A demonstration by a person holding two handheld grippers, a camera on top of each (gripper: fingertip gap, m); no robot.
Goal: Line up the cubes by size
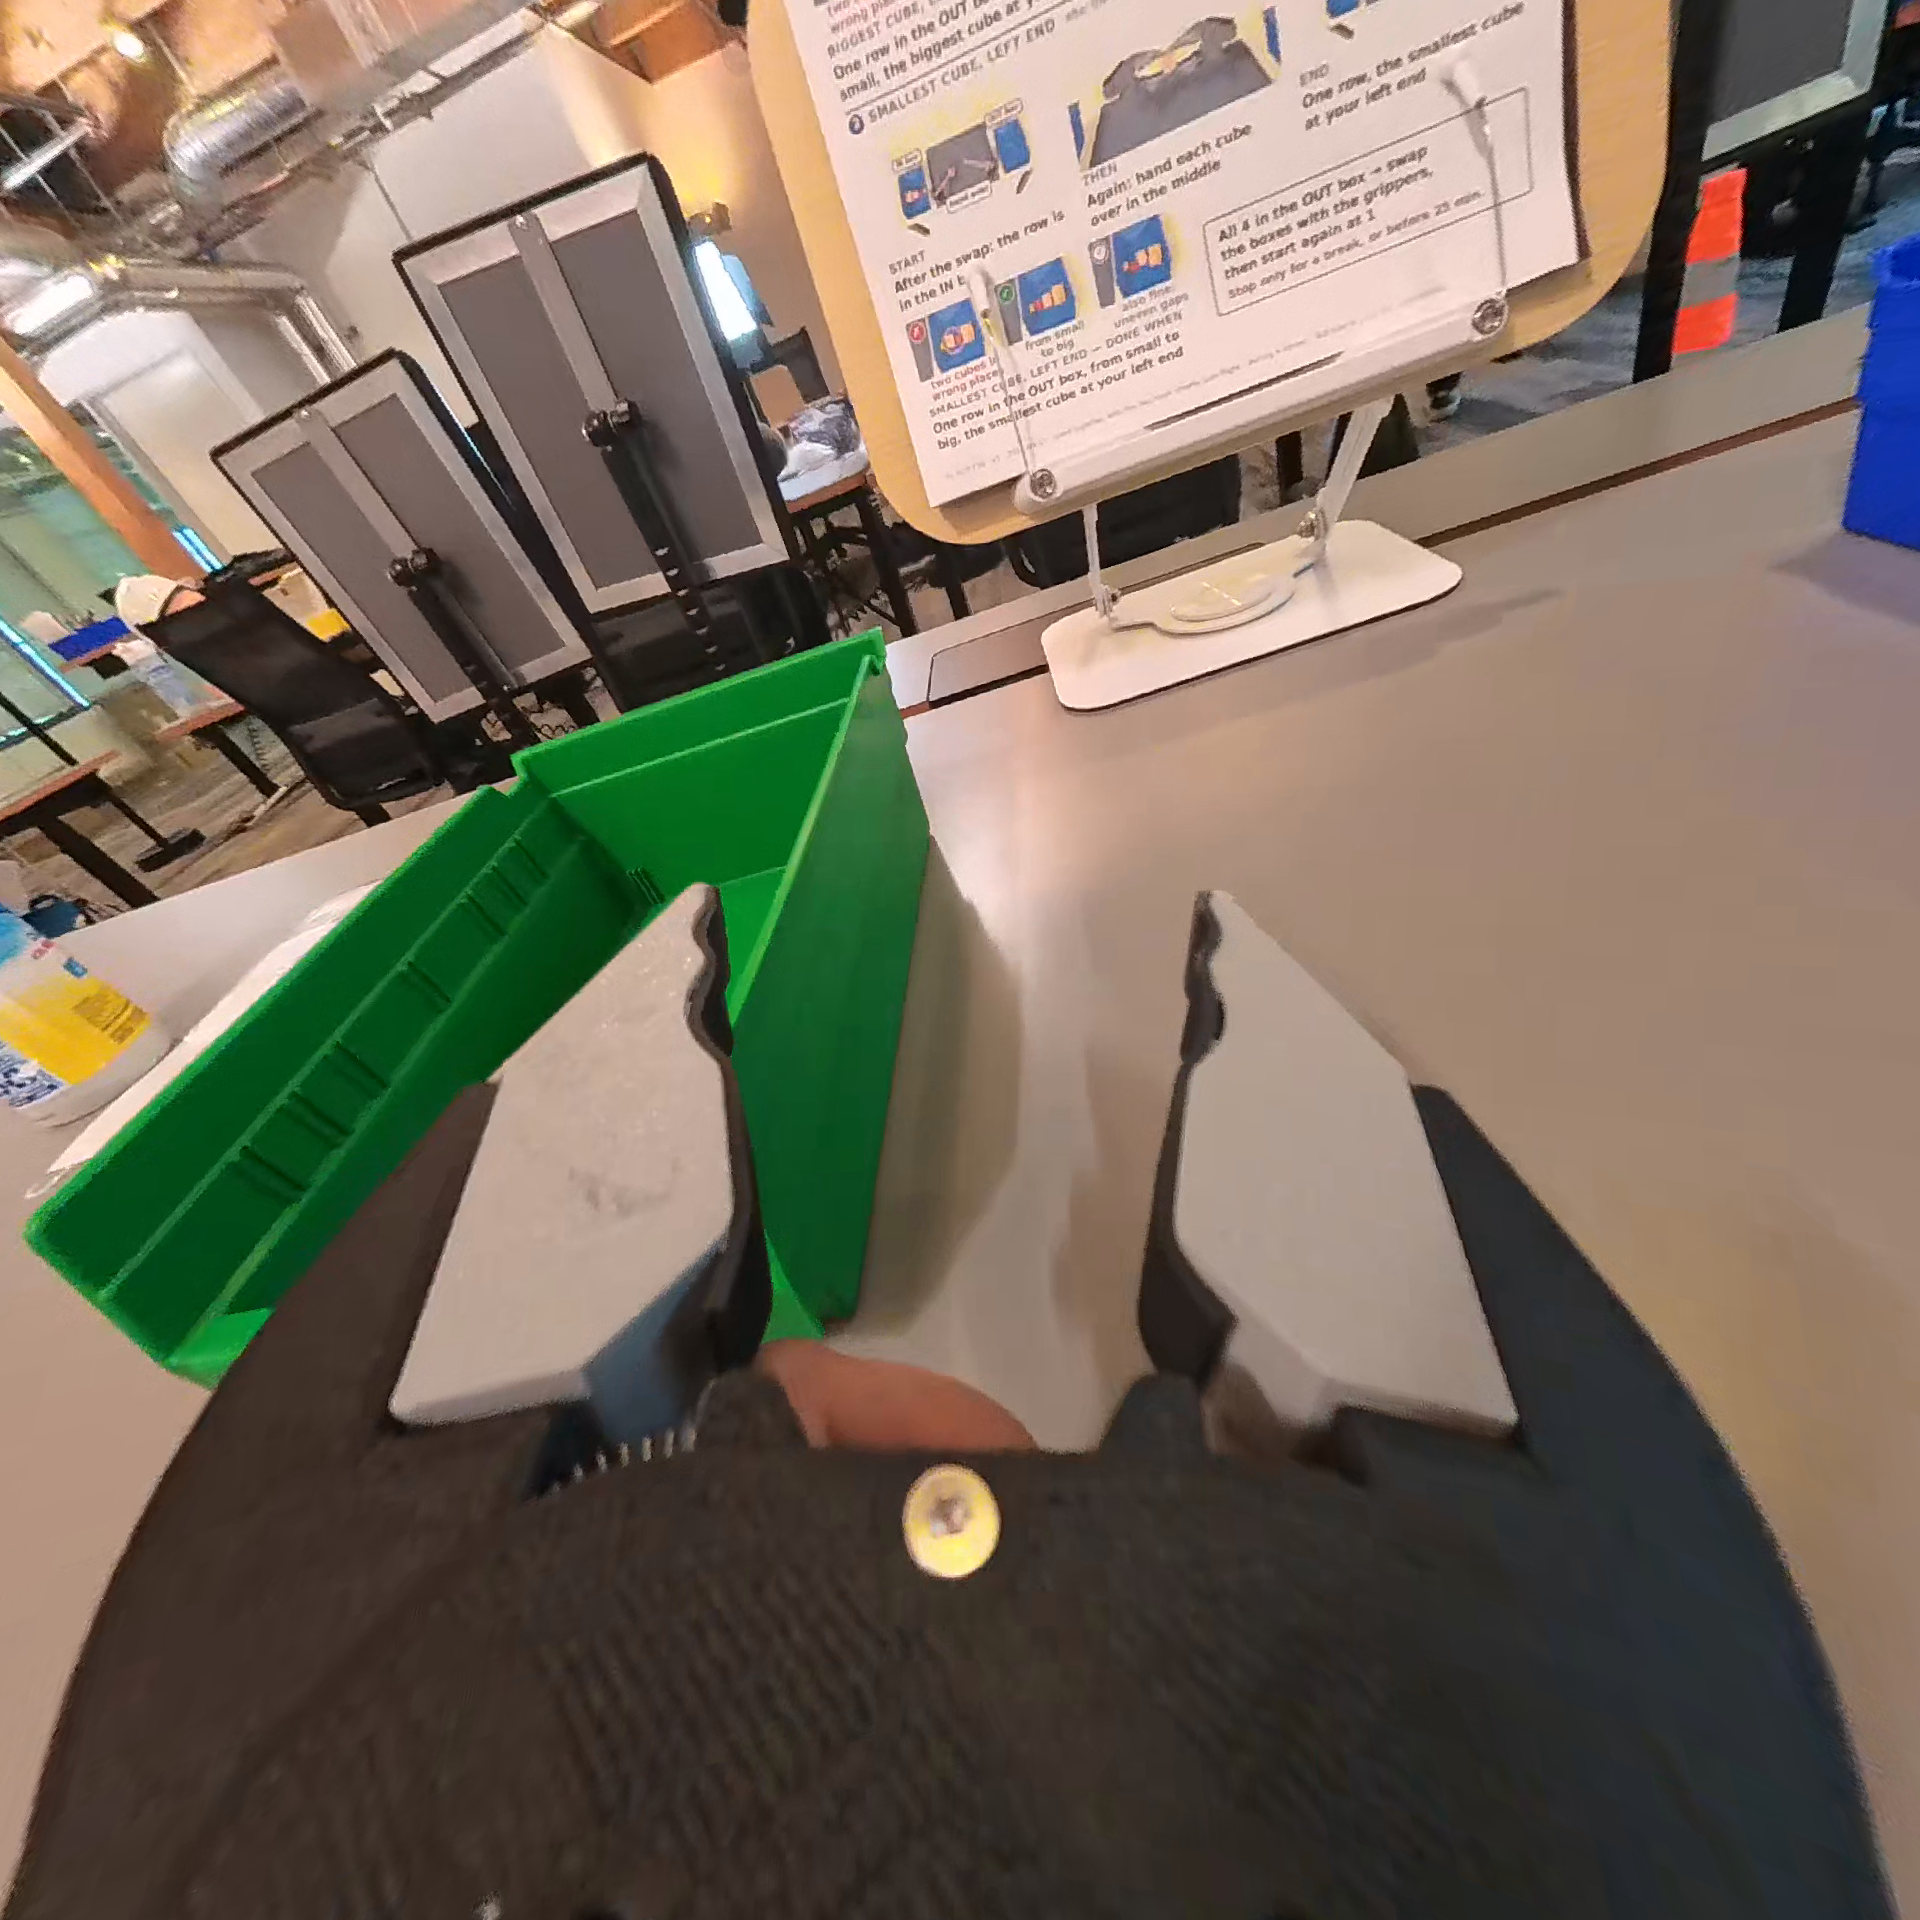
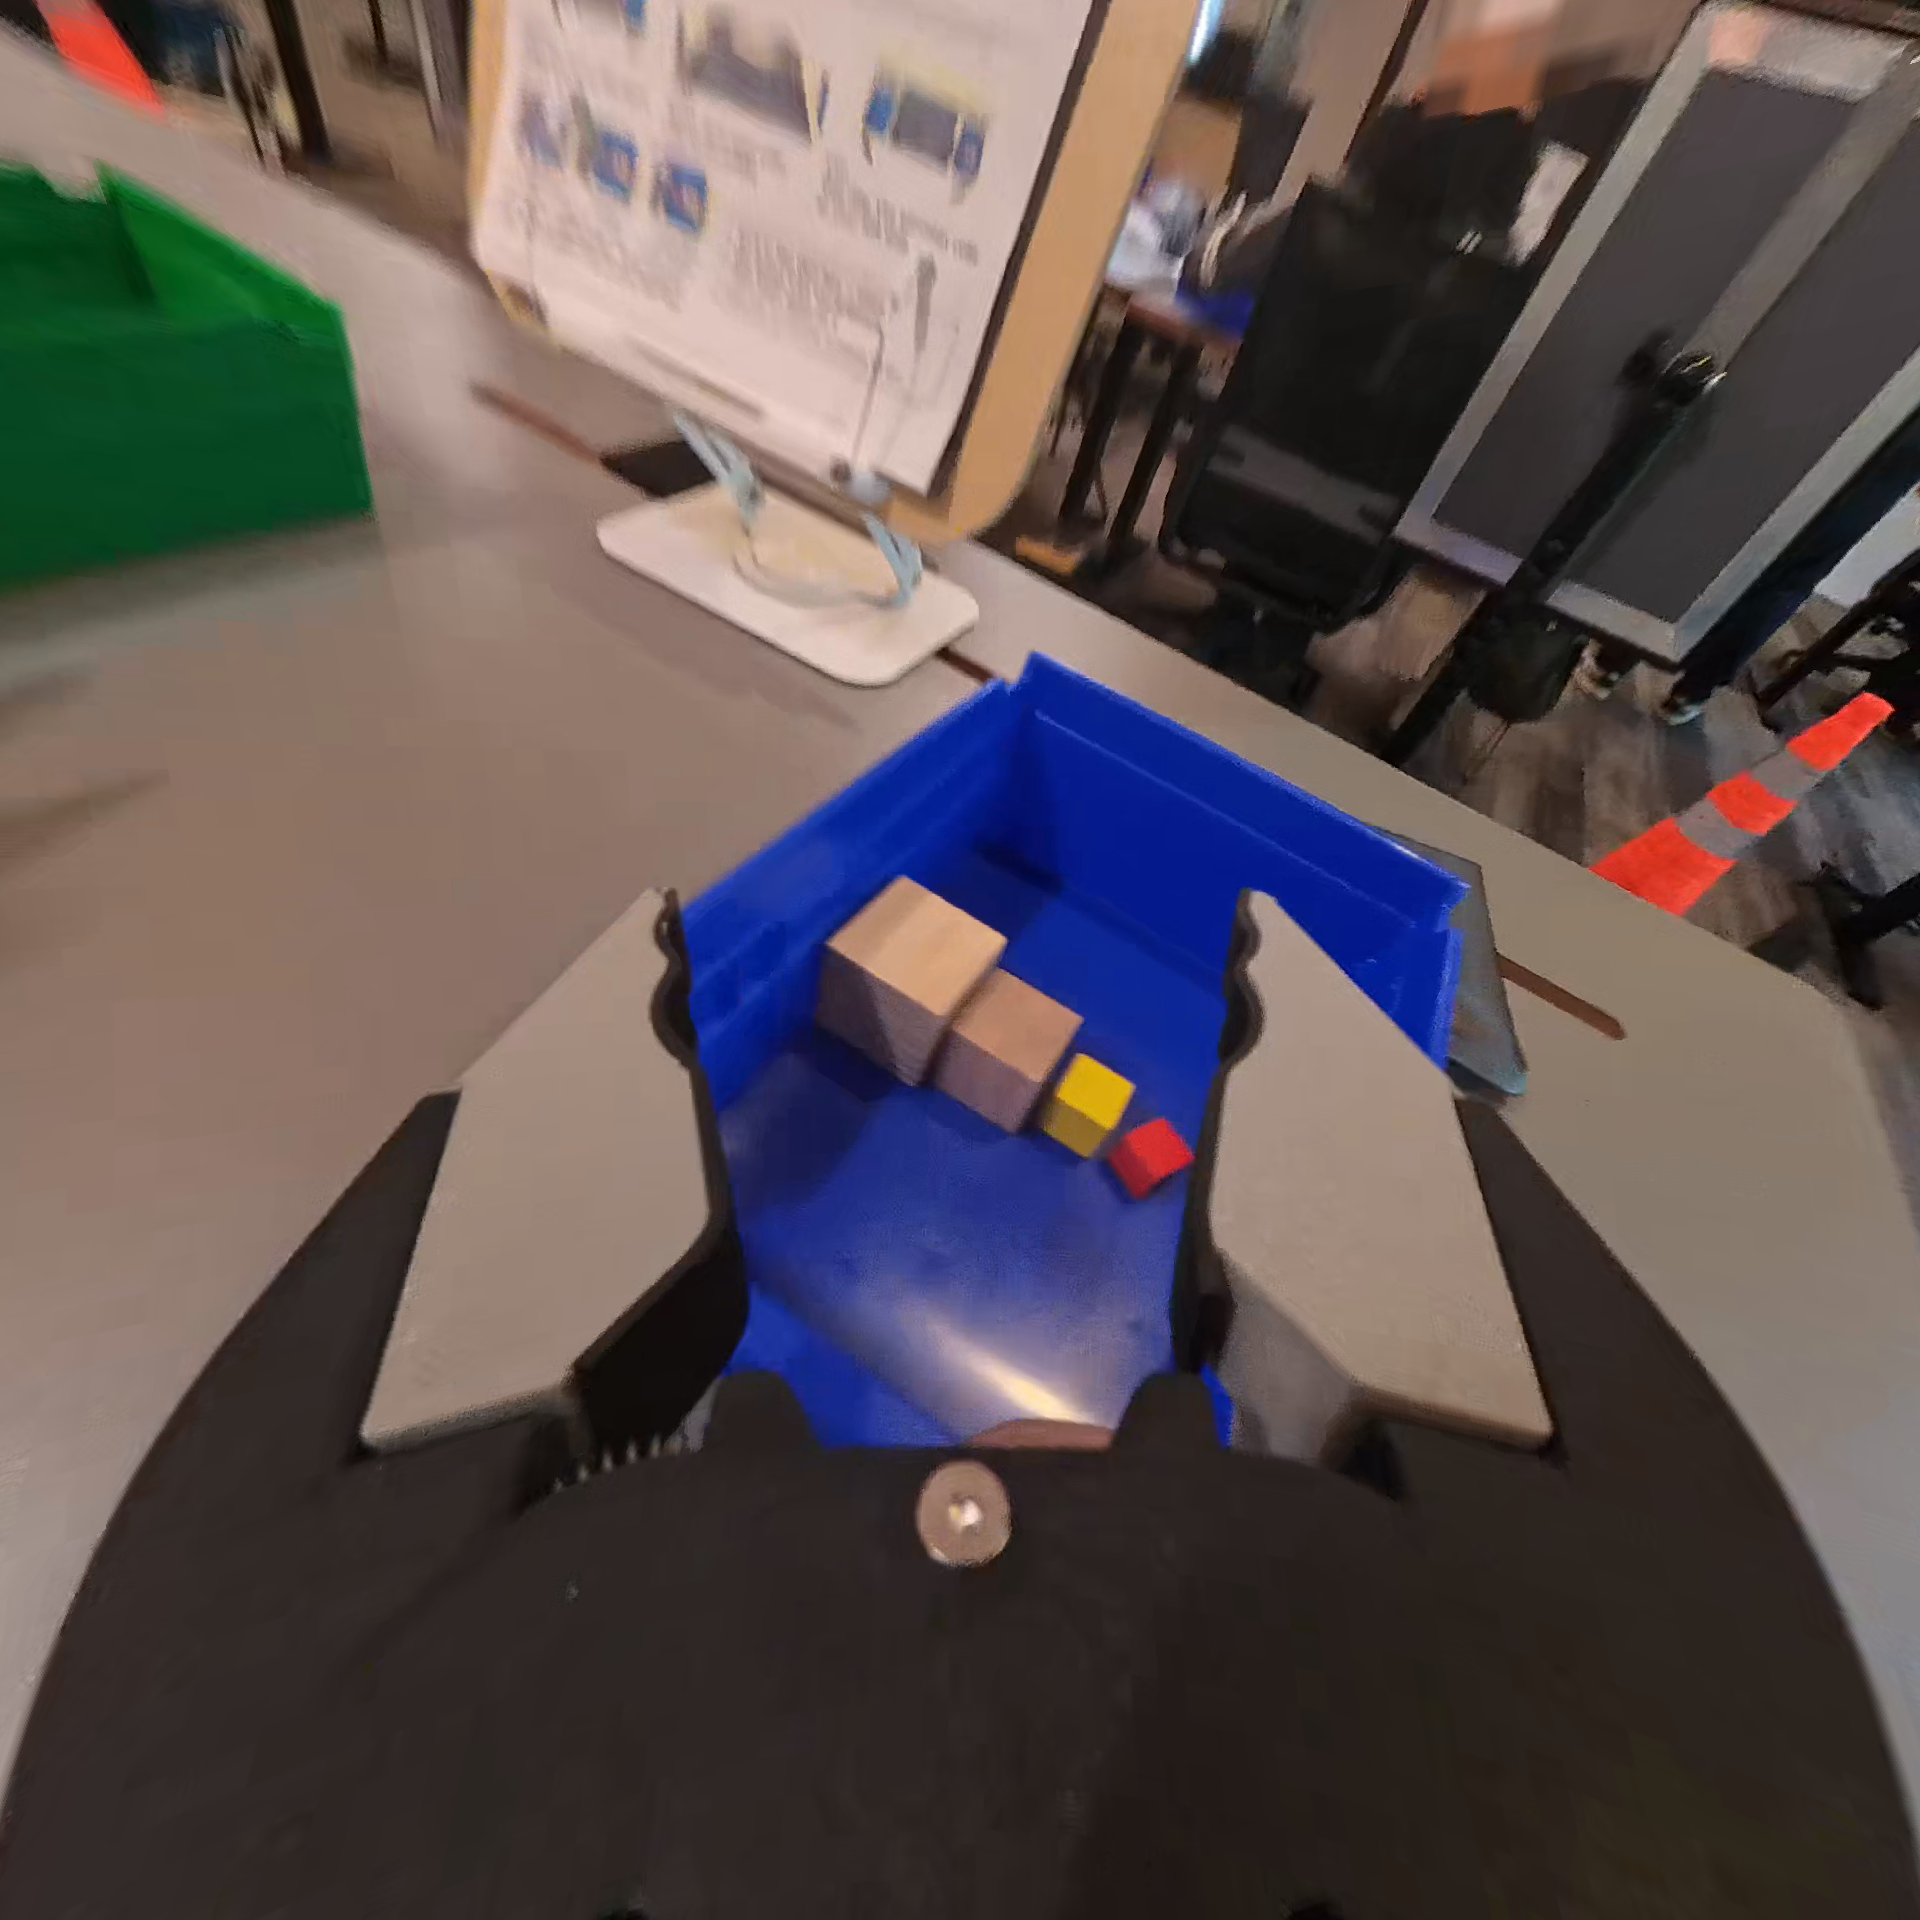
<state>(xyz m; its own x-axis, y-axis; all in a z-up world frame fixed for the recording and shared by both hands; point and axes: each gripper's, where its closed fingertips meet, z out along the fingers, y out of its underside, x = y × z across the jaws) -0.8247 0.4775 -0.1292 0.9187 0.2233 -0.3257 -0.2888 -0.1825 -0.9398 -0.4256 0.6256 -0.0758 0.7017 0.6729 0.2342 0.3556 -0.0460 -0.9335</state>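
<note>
In the right wrist view a blue bin (image 2: 1132,821) holds a row of cubes: a large wooden cube (image 2: 914,961), a smaller wooden cube (image 2: 1013,1044), a yellow cube (image 2: 1088,1101) and a small red cube (image 2: 1151,1155), tilted. My right gripper (image 2: 951,945) is open and empty above the bin's near end. In the left wrist view my left gripper (image 1: 956,940) is open and empty, beside the right wall of a green bin (image 1: 842,831) that looks empty where it shows. The blue bin's corner (image 1: 1886,405) shows at the far right.
A document stand with an instruction sheet (image 1: 1195,239) stands at the table's far edge, between the bins; it also shows in the right wrist view (image 2: 769,208). A plastic bottle (image 1: 62,1018) lies left of the green bin. The grey table (image 1: 1455,831) lies between the bins.
</note>
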